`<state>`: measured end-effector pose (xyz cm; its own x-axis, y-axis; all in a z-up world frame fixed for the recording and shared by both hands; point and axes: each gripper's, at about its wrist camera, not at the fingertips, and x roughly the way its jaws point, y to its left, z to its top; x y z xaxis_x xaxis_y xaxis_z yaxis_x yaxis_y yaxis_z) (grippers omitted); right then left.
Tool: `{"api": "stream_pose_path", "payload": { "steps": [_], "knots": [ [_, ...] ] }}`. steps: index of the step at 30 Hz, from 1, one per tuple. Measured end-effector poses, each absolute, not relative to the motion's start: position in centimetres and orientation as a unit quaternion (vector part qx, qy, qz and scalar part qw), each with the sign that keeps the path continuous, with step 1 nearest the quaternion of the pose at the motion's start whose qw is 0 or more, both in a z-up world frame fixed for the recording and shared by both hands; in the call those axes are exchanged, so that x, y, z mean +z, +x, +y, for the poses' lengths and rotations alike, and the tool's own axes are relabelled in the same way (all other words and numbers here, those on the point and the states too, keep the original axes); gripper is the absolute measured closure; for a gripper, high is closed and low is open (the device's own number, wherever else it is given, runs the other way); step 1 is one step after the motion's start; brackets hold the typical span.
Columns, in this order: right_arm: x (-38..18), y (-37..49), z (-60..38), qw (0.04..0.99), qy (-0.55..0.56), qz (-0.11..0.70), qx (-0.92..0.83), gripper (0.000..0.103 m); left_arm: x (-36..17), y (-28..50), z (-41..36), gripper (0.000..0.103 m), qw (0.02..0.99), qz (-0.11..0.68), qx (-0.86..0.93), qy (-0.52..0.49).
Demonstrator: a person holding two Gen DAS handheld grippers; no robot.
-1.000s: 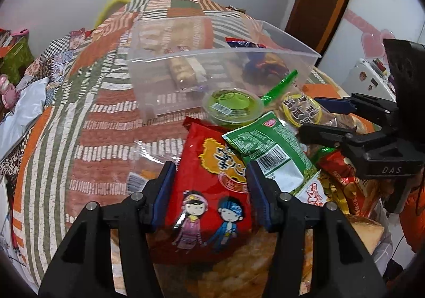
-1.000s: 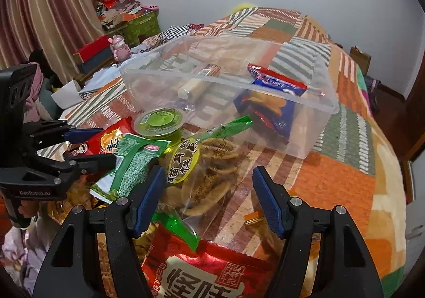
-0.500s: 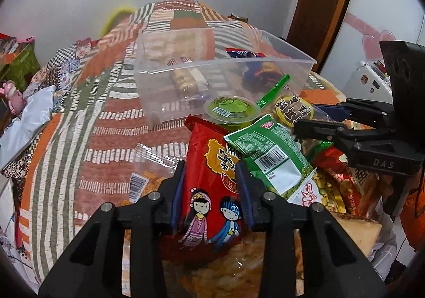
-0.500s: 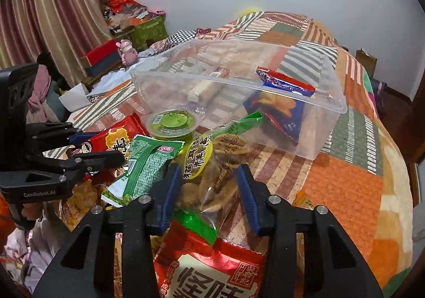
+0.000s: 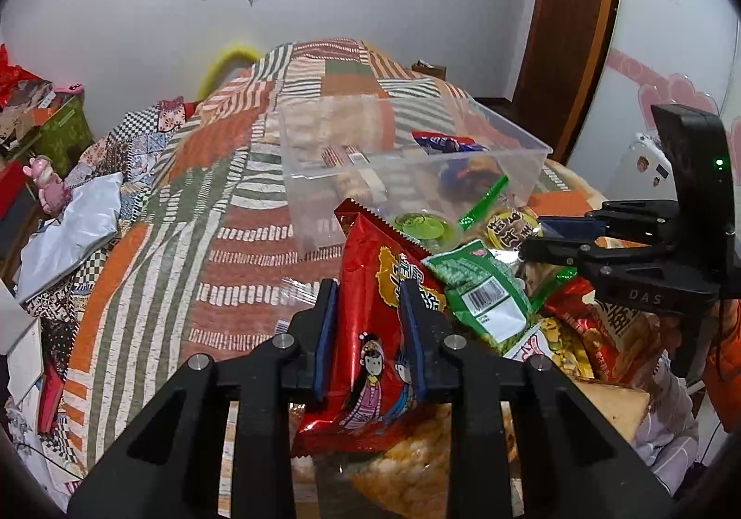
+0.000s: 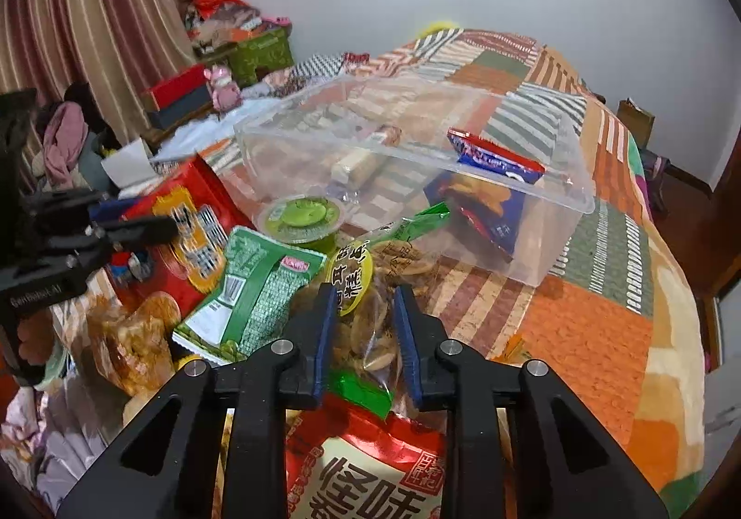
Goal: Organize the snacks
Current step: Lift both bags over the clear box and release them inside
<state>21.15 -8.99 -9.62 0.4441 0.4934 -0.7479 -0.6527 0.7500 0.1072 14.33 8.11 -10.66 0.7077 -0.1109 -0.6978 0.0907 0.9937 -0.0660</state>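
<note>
1. We are working over a bed under a patchwork quilt [image 5: 241, 213] of orange, green and white striped panels, which is bearing everything below.
2. A clear plastic storage bin [image 6: 546, 204] is sitting on the quilt just beyond the snack pile. It is holding a blue chip bag [image 6: 491, 204] leaning against its near wall and a pale wrapped bar [image 6: 354, 160] lying on its floor.
3. A large red packet with bold printed characters [image 6: 370, 477] is lying nearest us in the right wrist view, directly under the right gripper.
4. Our left gripper [image 5: 370, 306] is clamping a red snack bag printed with two cartoon children [image 5: 375, 310]; both blue pads are pressing into its sides, and the bag is standing tilted above the pile, its serrated top edge pointing toward the bin.
5. Our right gripper [image 6: 365, 317] is pinching a clear bag of round brown biscuits with a yellow label [image 6: 366, 310]; the jaws are narrowed onto the bag, whose green end is trailing back below the pads.
6. A green packet with a barcode [image 5: 481, 292] is lying on the pile between the two held bags, touching the red bag's right edge.
7. A small cup with a green foil lid [image 6: 301, 215] is resting just in front of the bin's near wall.
8. A clear bag of golden puffed snacks [image 6: 125, 338] is sitting at the pile's left edge, below the left gripper in the right wrist view.
</note>
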Motion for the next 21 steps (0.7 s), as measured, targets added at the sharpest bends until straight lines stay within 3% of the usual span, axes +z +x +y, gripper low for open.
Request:
{"api": "stream_pose_path", "payload": {
  "steps": [5, 10, 15, 21],
  "knots": [
    [-10.4, 21.9, -8.2, 0.832, -0.120, 0.428, 0.333, 0.054, -10.3, 13.8, 8.3, 0.077, 0.928, 0.368, -0.055, -0.015],
    [-11.1, 23.1, -8.0, 0.813, -0.108, 0.461, 0.339, 0.046, -9.9, 13.8, 8.9, 0.083, 0.931, 0.358, -0.061, -0.028],
    [-11.6, 23.5, -8.0, 0.798, -0.095, 0.479, 0.353, 0.047, -9.5, 14.1, 9.3, 0.084, 0.933, 0.352, -0.063, -0.033],
    [-11.0, 22.5, -8.3, 0.810, -0.089, 0.457, 0.357, 0.060, -8.9, 13.9, 9.3, 0.084, 0.935, 0.348, -0.055, -0.032]
  ]
}}
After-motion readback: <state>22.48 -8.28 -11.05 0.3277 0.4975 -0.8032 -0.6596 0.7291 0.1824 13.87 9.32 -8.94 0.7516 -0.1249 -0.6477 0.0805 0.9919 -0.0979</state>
